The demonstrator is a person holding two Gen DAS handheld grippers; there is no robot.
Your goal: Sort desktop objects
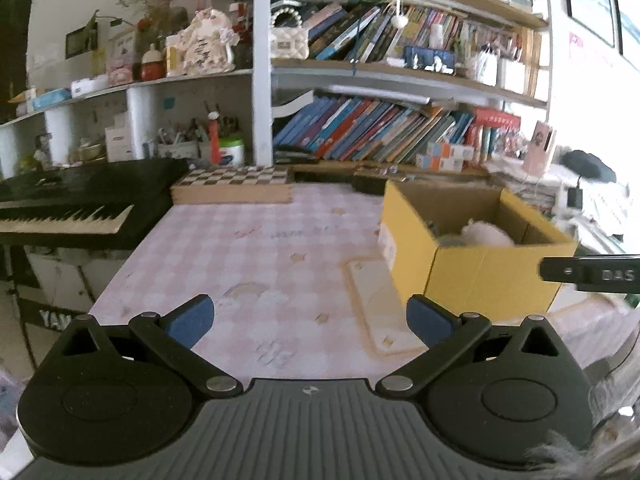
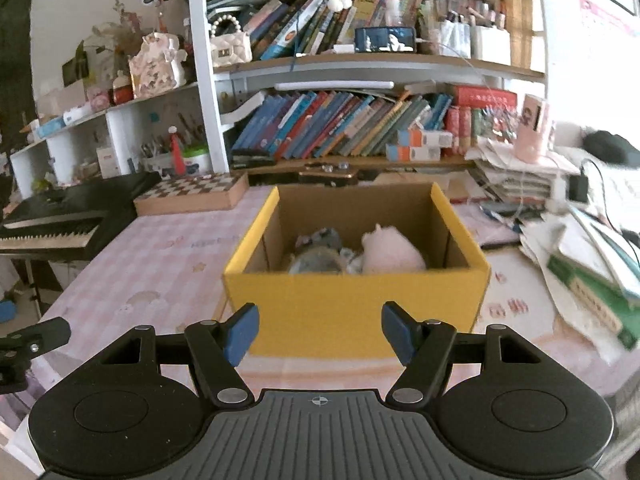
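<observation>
A yellow cardboard box [image 2: 356, 312] stands open on the pink checked tablecloth [image 2: 160, 264]. Inside it lie a grey plush toy [image 2: 320, 254] and a pale pink plush toy [image 2: 390, 252]. My right gripper [image 2: 319, 334] hovers just in front of the box's near wall, open, with nothing between its blue pads. In the left wrist view the same box [image 1: 480, 276] sits to the right, the pink plush [image 1: 486, 234] showing over its rim. My left gripper [image 1: 310, 320] hangs open over bare tablecloth [image 1: 260, 256], left of the box. Part of the right gripper pokes in at the right edge.
A black keyboard [image 1: 60, 204] stands off the table's left side. A chessboard box [image 1: 232, 186] lies at the back edge under bookshelves [image 2: 360, 128]. Stacked papers and books [image 2: 580, 264] crowd the table right of the box. A pink cup [image 2: 534, 128] stands on a paper pile.
</observation>
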